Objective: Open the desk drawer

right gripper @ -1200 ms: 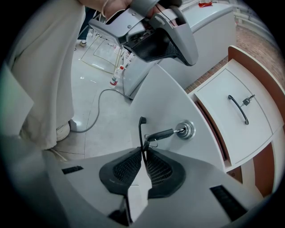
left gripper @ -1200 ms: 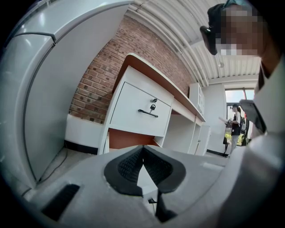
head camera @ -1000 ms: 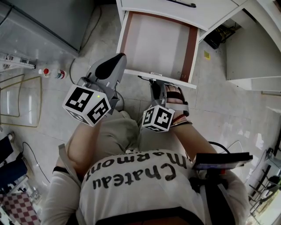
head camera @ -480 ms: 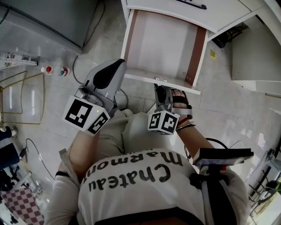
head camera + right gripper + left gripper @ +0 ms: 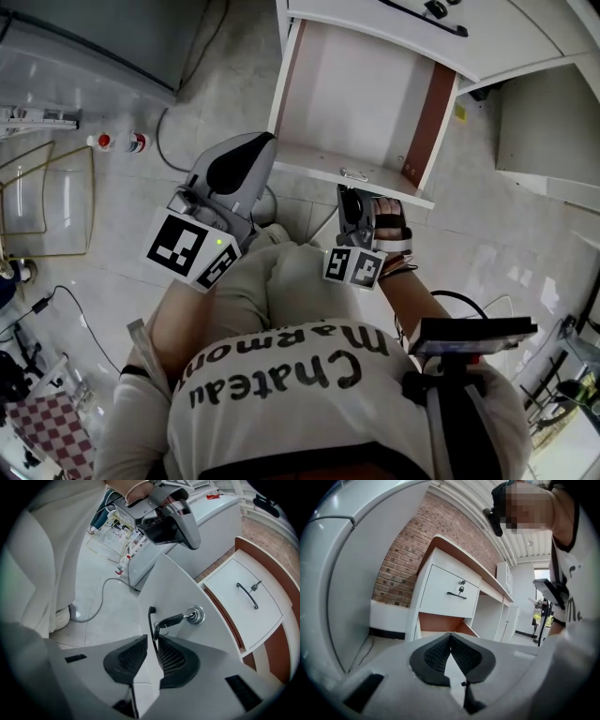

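Drawer (image 5: 361,103) is sitting well out at 12 o'clock in the head view, its inside bare. Right gripper (image 5: 152,645) is clamping its jaws on the thin black handle (image 5: 151,620) of the drawer front, just beside the key (image 5: 174,618) in the lock. Left gripper (image 5: 450,641) is hanging at 9 o'clock from the right one, jaws together on nothing. Judging the pull as nearly finished (runners hidden, end stop unknown). Best practice here is drawing straight back along the drawer's line, not sideways, and easing off toward the end.
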`<state>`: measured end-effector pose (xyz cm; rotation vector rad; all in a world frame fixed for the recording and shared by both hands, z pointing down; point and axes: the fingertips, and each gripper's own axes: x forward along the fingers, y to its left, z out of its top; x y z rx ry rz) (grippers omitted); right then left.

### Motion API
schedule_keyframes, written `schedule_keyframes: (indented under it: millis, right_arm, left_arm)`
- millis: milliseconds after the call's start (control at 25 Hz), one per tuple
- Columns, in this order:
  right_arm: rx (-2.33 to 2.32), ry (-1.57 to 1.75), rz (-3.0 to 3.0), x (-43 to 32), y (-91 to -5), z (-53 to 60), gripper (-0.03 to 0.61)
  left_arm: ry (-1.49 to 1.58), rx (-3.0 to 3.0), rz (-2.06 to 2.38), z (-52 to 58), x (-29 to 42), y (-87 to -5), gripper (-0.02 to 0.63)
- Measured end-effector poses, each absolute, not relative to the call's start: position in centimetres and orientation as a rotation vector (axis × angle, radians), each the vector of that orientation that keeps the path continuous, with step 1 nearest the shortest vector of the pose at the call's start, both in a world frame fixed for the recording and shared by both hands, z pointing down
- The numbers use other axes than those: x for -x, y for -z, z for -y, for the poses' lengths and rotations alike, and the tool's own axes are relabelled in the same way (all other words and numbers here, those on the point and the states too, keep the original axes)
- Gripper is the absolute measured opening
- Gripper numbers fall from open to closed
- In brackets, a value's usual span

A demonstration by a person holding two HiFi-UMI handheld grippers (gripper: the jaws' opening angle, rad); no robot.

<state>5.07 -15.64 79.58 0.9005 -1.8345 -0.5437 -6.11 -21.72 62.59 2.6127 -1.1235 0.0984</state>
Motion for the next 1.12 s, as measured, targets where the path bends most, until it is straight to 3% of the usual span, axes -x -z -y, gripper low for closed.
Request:
schedule_keyframes:
  millis: [560, 1120]
  right_arm:
    - [-0.821, 0.469, 1.773, -7.1, -78.1, 12.7, 0.035]
    - [-0.8, 0.303, 1.962, -4.1, -62.7, 8.1, 0.035]
  left_arm:
    - [-0.096, -2.564, 0.957, 17.6, 4.4, -58.3, 0.015]
    - [-0.093, -2.383, 1.114, 13.9, 4.4, -47.8, 0.015]
